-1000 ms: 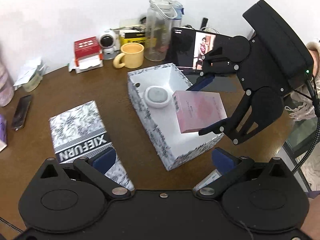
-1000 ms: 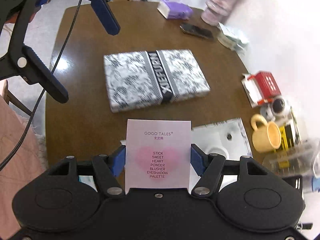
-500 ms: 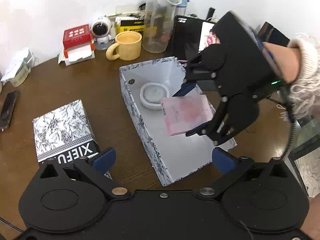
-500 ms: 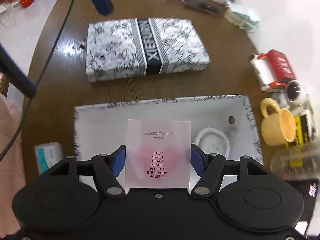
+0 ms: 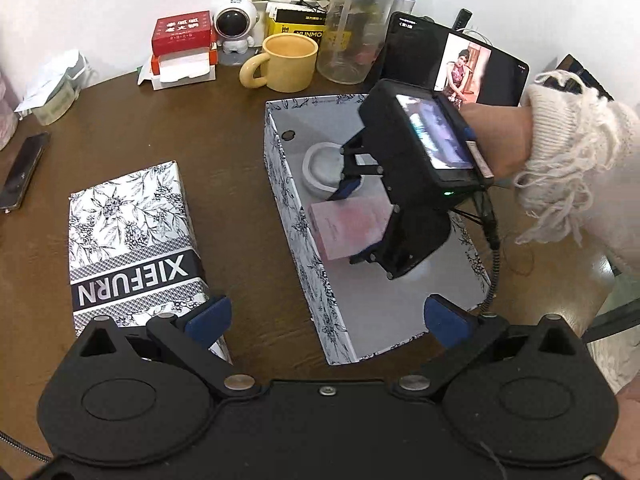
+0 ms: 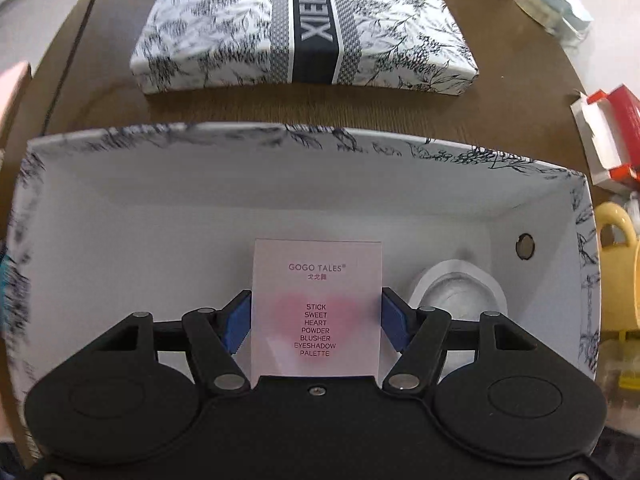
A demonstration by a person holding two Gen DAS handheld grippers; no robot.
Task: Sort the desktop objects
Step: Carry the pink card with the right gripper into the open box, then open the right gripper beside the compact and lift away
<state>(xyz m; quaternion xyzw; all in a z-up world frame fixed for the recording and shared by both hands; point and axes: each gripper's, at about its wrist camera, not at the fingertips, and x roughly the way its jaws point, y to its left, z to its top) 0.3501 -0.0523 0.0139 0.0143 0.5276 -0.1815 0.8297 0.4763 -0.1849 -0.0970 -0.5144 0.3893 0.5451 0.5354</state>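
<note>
A pink palette box [image 6: 316, 308] printed "GOGO TALES" is clamped between the blue pads of my right gripper [image 6: 316, 320], which is shut on it. In the left wrist view the pink palette box [image 5: 348, 230] is held low inside the open floral storage box [image 5: 288, 200], close to the box floor. A round white case [image 5: 322, 166] lies on that floor toward the far end, beside the palette; in the right wrist view the round white case [image 6: 460, 292] shows at the right. My left gripper [image 5: 326, 314] is open and holds nothing, near the box's near end.
The floral lid marked XIEFURN [image 5: 128, 236] lies left of the box. At the table's back stand a yellow mug [image 5: 290, 62], a clear bottle [image 5: 356, 20], a red and white carton [image 5: 182, 50], a small robot figure [image 5: 236, 26] and a tablet [image 5: 460, 64]. A phone [image 5: 22, 172] lies far left.
My right gripper has carried the pink palette box down into the floral box, from above its rim to near the floor. The left gripper's view has shifted slightly closer to the box.
</note>
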